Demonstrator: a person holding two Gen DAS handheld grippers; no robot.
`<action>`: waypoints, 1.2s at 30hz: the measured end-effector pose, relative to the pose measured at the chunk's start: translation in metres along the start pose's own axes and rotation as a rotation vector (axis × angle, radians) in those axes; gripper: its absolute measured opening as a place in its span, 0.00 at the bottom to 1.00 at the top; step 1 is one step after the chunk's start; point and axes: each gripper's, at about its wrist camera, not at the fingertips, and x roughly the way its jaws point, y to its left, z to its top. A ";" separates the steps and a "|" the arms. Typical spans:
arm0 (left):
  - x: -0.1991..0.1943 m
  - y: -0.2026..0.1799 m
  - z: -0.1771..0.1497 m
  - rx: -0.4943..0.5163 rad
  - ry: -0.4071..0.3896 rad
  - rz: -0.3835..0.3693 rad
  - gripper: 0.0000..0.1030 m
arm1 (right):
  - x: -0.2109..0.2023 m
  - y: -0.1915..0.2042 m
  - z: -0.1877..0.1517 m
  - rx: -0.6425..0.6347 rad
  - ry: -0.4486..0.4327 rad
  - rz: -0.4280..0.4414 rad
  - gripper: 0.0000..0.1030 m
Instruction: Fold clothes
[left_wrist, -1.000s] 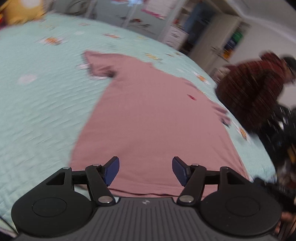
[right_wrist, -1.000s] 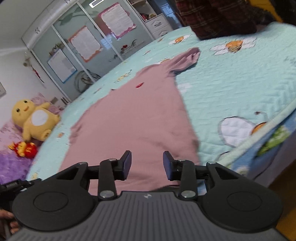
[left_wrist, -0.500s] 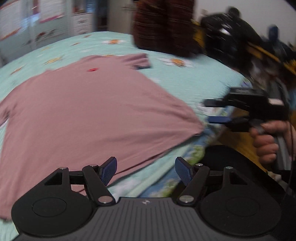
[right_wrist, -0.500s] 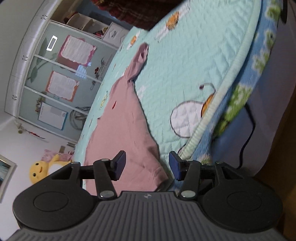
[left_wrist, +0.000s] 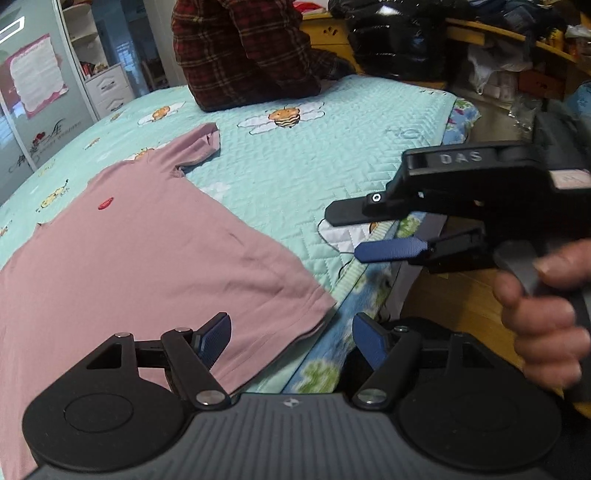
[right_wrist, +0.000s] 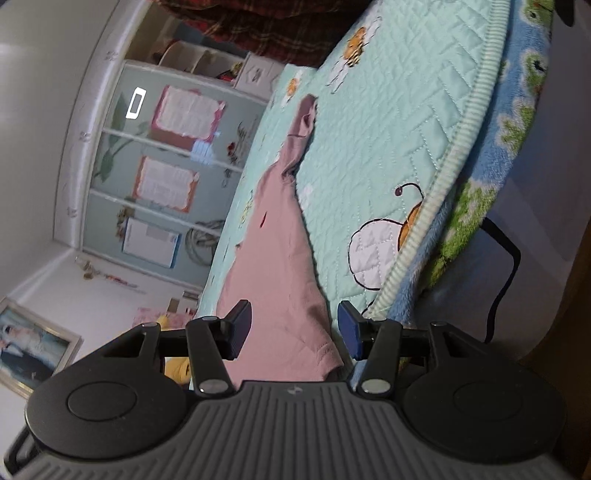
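A pink t-shirt (left_wrist: 140, 258) lies spread flat on the mint quilted bed, one sleeve reaching toward the far side. My left gripper (left_wrist: 291, 341) is open just above the shirt's near hem corner, nothing between its fingers. In the left wrist view the right gripper (left_wrist: 369, 236) shows from the side, held by a hand (left_wrist: 546, 314) off the bed's edge. In the right wrist view, rolled on its side, the right gripper (right_wrist: 291, 328) stands open around the hem corner of the t-shirt (right_wrist: 280, 266), apart from the cloth.
The bed's quilt (left_wrist: 332, 155) has bee and flower prints, and a blue-green blanket edge (right_wrist: 491, 177) hangs over its side. A person in a plaid shirt (left_wrist: 243, 51) sits at the far edge. Cluttered shelves (left_wrist: 498, 55) stand behind. Wardrobe doors (right_wrist: 166, 166) line the far wall.
Both grippers have swung from the middle of the hem toward the shirt's right hem corner at the bed edge. The right gripper has rolled on its side and opened wider.
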 end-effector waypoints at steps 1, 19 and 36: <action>0.003 -0.004 0.002 0.002 0.003 0.006 0.74 | 0.000 -0.002 0.001 0.005 0.012 0.014 0.51; 0.015 -0.005 -0.009 -0.044 0.057 0.026 0.74 | 0.010 0.000 0.012 -0.036 0.178 -0.016 0.51; -0.007 0.058 -0.042 -0.201 0.073 0.090 0.74 | 0.013 0.071 -0.063 -0.868 0.153 -0.421 0.50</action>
